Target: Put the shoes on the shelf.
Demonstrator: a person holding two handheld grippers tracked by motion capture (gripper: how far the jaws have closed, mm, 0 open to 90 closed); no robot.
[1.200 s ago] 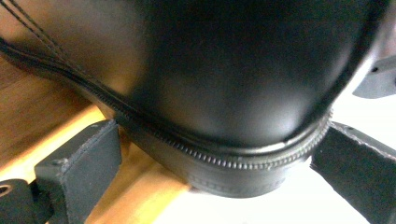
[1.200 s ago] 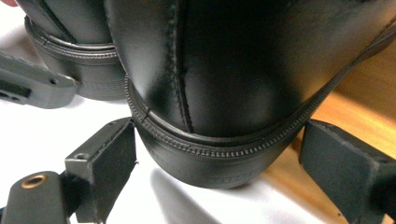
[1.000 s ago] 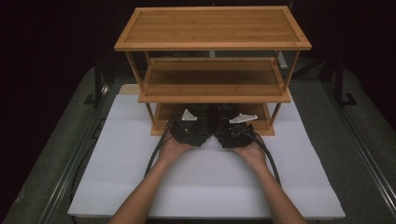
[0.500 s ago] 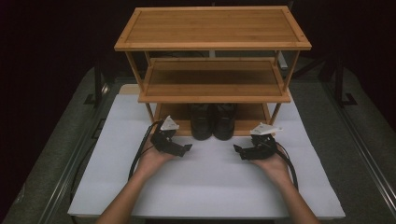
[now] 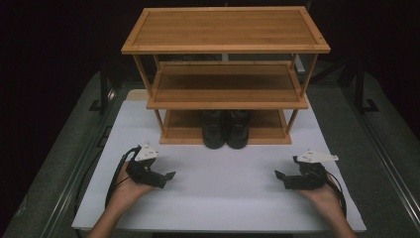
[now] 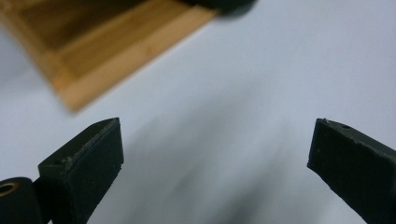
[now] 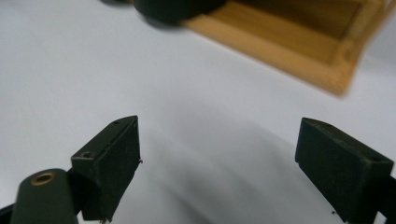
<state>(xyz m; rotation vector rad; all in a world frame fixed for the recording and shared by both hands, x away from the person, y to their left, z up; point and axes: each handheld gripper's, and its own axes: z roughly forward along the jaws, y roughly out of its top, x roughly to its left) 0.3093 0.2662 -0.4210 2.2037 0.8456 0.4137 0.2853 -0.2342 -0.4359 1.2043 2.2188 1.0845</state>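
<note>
A pair of black shoes [image 5: 226, 130] sits on the three-tier bamboo rack's [image 5: 225, 29] bottom shelf. Left gripper [image 5: 167, 177] and right gripper [image 5: 280, 178], both released and empty, flank it; best withdrawn clear without nudging the shoes.

Pair of black shoes [image 5: 227, 130]: heels and uppers hidden under the middle shelf [image 5: 227, 88] of the bamboo rack [image 5: 225, 29]; only toes visible, detail too dark to read. In the left gripper view, a black toe [image 6: 224, 4] is cut by the top edge, blurred. In the right gripper view, likewise, probably a shoe toe [image 7: 175, 9]. Rack base [image 7: 299, 42] blurred, cropped.
</note>
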